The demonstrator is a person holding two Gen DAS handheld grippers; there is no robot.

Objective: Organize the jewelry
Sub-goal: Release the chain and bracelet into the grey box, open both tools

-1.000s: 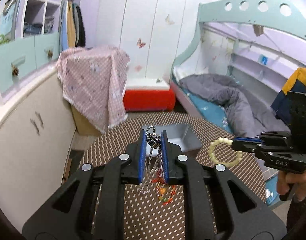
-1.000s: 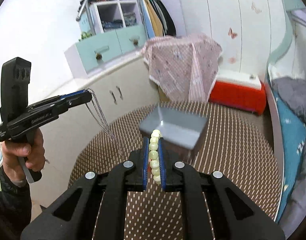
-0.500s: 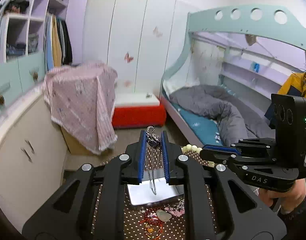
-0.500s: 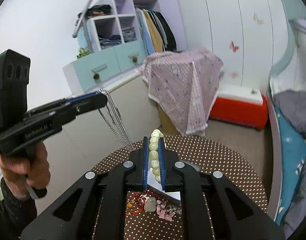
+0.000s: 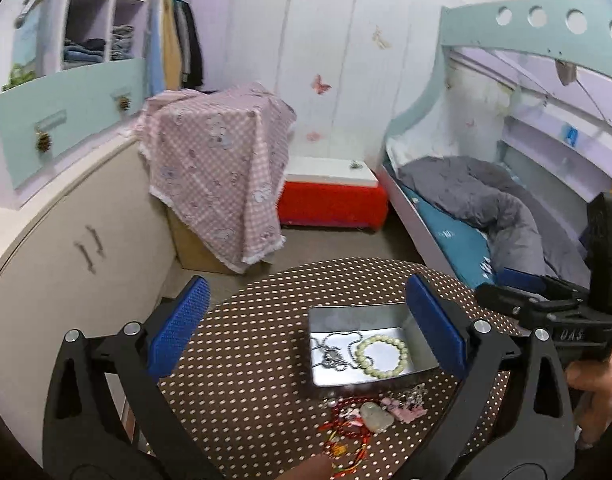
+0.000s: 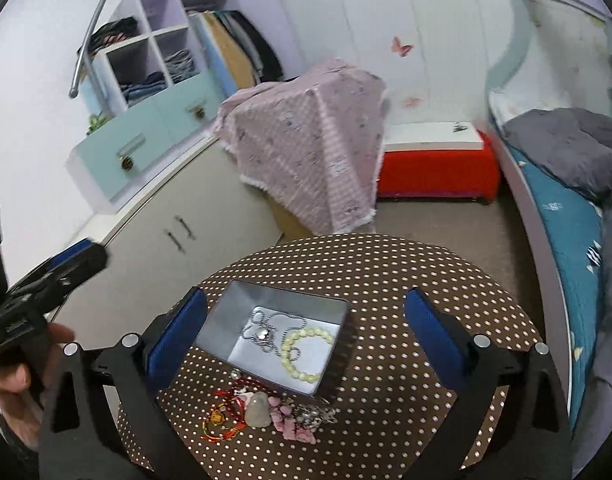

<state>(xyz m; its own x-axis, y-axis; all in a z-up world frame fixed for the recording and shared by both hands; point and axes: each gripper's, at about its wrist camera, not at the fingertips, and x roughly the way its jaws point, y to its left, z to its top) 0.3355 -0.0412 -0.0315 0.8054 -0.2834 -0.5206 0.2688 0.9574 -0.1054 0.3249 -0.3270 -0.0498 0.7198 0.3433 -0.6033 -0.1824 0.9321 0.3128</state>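
A grey metal box [image 5: 419,332] [image 6: 222,320] stands open on the round brown dotted table [image 5: 246,380] [image 6: 385,280]. Inside it lie a silver chain necklace [image 5: 331,354] [image 6: 266,330] and a pale green bead bracelet [image 5: 381,356] [image 6: 304,354]. A loose pile of jewelry [image 5: 361,420] [image 6: 266,412], with red cords, a pale stone and pink pieces, lies in front of the box. My left gripper [image 5: 309,328] is open and empty above the table, left of the box. My right gripper [image 6: 306,332] is open and empty above the box.
A cream cabinet [image 5: 78,248] stands left of the table. A pink checked cloth covers a box [image 5: 218,168] beyond it. A red and white bench [image 5: 331,196] and a bed with a grey duvet [image 5: 485,208] are behind and to the right.
Both grippers opened. The chain necklace left the left gripper and the bead bracelet left the right gripper; both now lie in the box. Both views now look down from higher.
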